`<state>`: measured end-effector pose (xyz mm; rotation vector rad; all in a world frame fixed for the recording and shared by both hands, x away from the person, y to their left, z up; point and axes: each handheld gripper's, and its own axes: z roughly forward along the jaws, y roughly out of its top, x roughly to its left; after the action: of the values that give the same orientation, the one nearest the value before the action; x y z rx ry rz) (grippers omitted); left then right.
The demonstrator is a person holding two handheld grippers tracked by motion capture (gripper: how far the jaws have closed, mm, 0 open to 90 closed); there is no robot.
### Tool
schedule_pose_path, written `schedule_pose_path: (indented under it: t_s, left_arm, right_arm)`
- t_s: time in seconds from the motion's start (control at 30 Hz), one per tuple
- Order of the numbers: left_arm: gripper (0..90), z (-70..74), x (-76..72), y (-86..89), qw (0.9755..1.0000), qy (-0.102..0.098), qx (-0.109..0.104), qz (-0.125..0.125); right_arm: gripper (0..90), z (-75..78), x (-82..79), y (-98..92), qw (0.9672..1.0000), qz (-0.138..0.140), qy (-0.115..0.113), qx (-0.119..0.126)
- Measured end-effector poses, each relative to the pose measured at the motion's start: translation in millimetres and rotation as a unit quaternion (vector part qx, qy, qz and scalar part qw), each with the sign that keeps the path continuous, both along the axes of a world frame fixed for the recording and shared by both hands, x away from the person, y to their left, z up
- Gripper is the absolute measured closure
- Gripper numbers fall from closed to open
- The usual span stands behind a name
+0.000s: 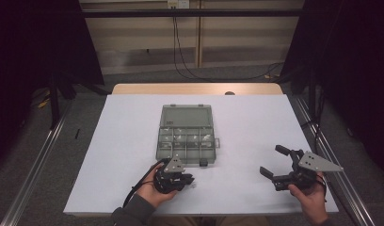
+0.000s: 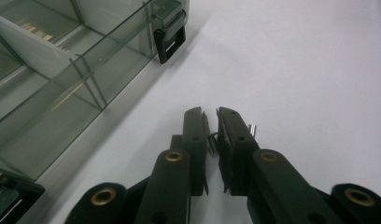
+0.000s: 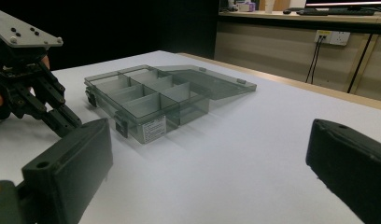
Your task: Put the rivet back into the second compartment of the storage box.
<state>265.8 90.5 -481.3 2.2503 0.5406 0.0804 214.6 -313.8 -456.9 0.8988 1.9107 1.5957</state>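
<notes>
The white worktop (image 1: pixel 256 122) carries a clear grey compartment box (image 1: pixel 185 136) at its middle, lid swung open to the far side and lying flat, with dividers splitting the tray into small cells. A black latch (image 2: pixel 170 39) sits on the box's near wall. The left tongs (image 1: pixel 188 179) rest low on the worktop just near the box's near edge, held in the person's left hand (image 1: pixel 150 193). In the left gripper view these tongs (image 2: pixel 212 126) are drawn almost together on a small metal pin (image 2: pixel 210 140), with only a thin slit between the pads; the pin sits upright in that slit, and a second short pin (image 2: pixel 253 129) lies on the worktop just beside the right jaw. The right tongs (image 1: pixel 275 162) stand wide apart and empty at the near right, well apart from the box, held in the right hand (image 1: pixel 312 197)
</notes>
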Motion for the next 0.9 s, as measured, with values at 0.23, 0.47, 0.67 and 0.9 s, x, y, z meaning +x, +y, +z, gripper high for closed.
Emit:
schedule_pose_path:
  t_s: [0.23, 0.47, 0.67, 0.9]
  left_arm:
    - [82.4, 0.7, 1.4, 0.6, 1.0000, 0.007, -0.001, 0.004]
    - [82.4, 5.3, 3.5, 5.2, 0.9996, 0.012, -0.021, 0.013]
    - [82.4, 11.0, 6.0, 9.0, 0.9992, 0.014, -0.031, 0.021]
    - [82.4, 21.3, 10.5, 13.1, 0.9984, 0.013, -0.042, 0.035]
  right_arm:
    - [0.3, 0.1, 0.0, -0.2, 1.0000, 0.000, 0.000, 0.000]
    - [0.3, 0.1, 0.0, -0.5, 1.0000, 0.000, 0.001, 0.001]
    - [0.3, 0.5, -0.1, -0.6, 1.0000, -0.001, -0.001, 0.001]
    - [0.3, 0.5, -0.2, -1.1, 1.0000, -0.002, 0.000, 0.003]
